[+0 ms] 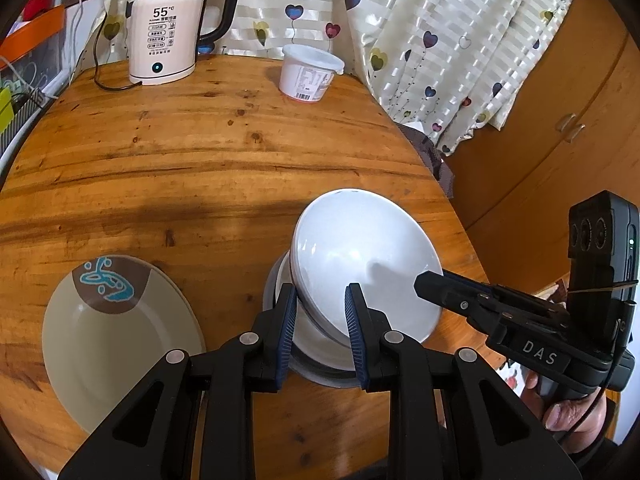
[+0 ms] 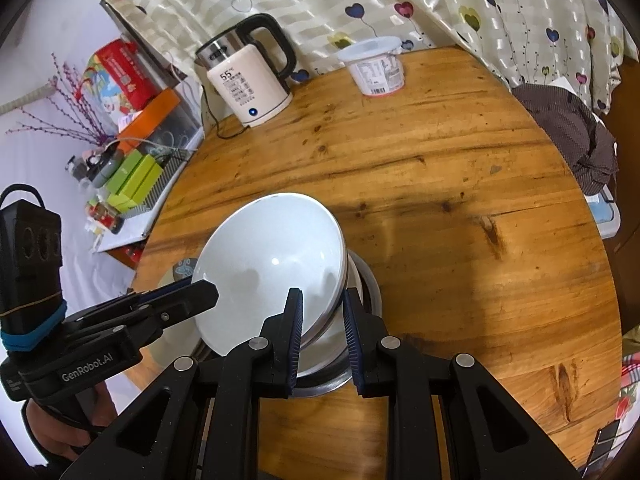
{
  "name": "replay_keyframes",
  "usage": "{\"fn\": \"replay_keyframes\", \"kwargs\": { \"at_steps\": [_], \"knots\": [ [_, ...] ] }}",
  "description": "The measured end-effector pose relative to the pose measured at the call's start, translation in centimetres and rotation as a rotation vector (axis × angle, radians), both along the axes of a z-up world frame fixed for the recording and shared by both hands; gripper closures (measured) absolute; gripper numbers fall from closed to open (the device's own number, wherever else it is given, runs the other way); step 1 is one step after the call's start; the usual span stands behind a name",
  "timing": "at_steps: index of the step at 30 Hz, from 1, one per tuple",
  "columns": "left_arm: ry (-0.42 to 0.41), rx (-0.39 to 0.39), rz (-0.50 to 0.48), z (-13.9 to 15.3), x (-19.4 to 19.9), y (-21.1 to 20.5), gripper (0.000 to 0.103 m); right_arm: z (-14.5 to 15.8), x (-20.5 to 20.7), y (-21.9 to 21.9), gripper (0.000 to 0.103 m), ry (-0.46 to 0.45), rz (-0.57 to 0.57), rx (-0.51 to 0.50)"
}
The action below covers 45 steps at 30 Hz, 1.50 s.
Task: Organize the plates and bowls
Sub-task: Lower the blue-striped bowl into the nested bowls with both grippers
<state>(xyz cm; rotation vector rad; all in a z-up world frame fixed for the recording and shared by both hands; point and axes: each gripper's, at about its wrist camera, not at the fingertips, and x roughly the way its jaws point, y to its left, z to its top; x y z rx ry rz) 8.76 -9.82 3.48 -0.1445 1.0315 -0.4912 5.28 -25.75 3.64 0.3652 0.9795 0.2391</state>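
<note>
Both grippers hold a white bowl [image 1: 360, 248] tilted, just above a stack on the wooden table [image 1: 200, 152]. My left gripper [image 1: 321, 292] is shut on the bowl's near rim. From the right, the right gripper [image 1: 426, 282] clamps the opposite rim. In the right wrist view my right gripper [image 2: 322, 294] is shut on the white bowl [image 2: 272, 256], and the left gripper [image 2: 206, 292] bites the far rim. Beneath sits another white bowl [image 1: 314, 340] inside a metal bowl [image 1: 320, 380]. A beige plate [image 1: 116, 340] with a brown and blue pattern lies to the left.
An electric kettle [image 1: 168, 28] with its cord and a white plastic tub [image 1: 308, 72] stand at the table's far edge against a heart-print curtain [image 1: 440, 40]. A wooden cabinet [image 1: 560, 120] is to the right. Cluttered boxes [image 2: 136, 168] and a dark cloth [image 2: 576, 136] flank the table.
</note>
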Motion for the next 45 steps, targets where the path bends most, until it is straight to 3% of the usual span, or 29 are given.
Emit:
{"fn": "replay_keyframes", "kwargs": {
  "at_steps": [45],
  "knots": [
    [0.046,-0.004,0.004,-2.2,-0.4,0.3,0.077,-1.2,0.2,0.4,0.078,0.033,0.026,-0.027]
  ]
}}
